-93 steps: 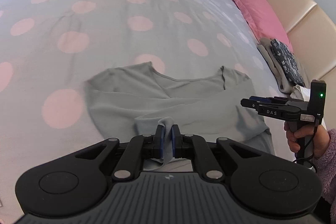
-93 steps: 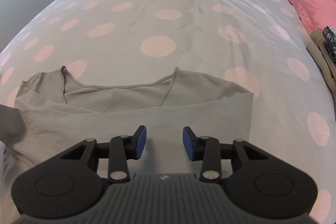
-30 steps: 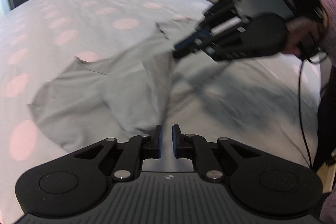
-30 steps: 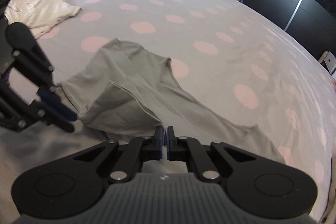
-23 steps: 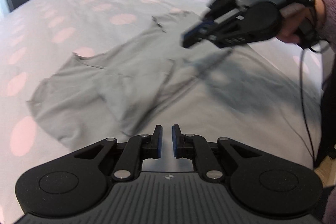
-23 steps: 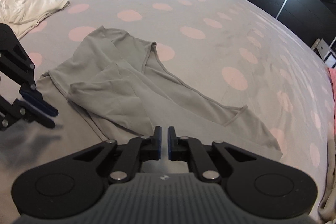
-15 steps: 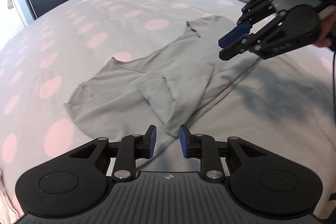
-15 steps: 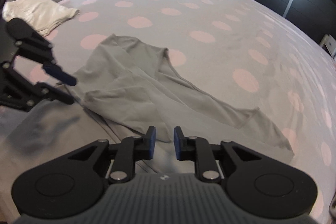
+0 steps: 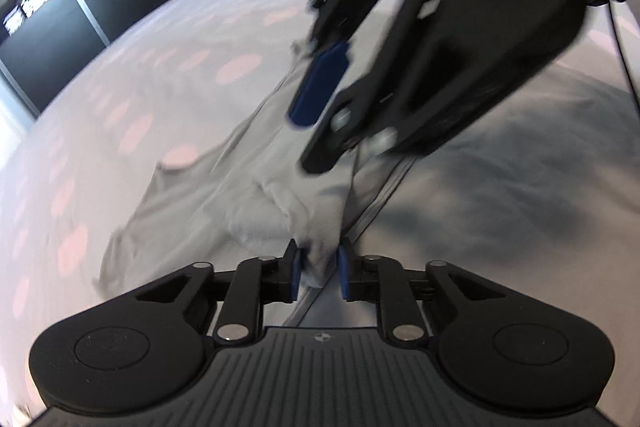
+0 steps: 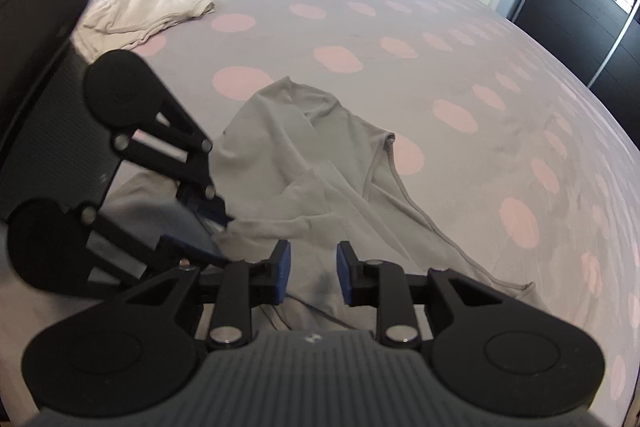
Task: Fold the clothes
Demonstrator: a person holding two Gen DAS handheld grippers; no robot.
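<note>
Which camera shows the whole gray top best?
The right wrist view. There the gray top lies spread on the dotted bed, neckline and edges sharp. The left wrist view shows the gray top blurred, partly hidden behind the right gripper, with a bunch of it between the closing left gripper.

My left gripper [image 9: 319, 274] and right gripper [image 10: 310, 274] are black, with ribbed grey housings, blue-padded fingers [image 10: 283, 271] and silver pivot screws.
</note>
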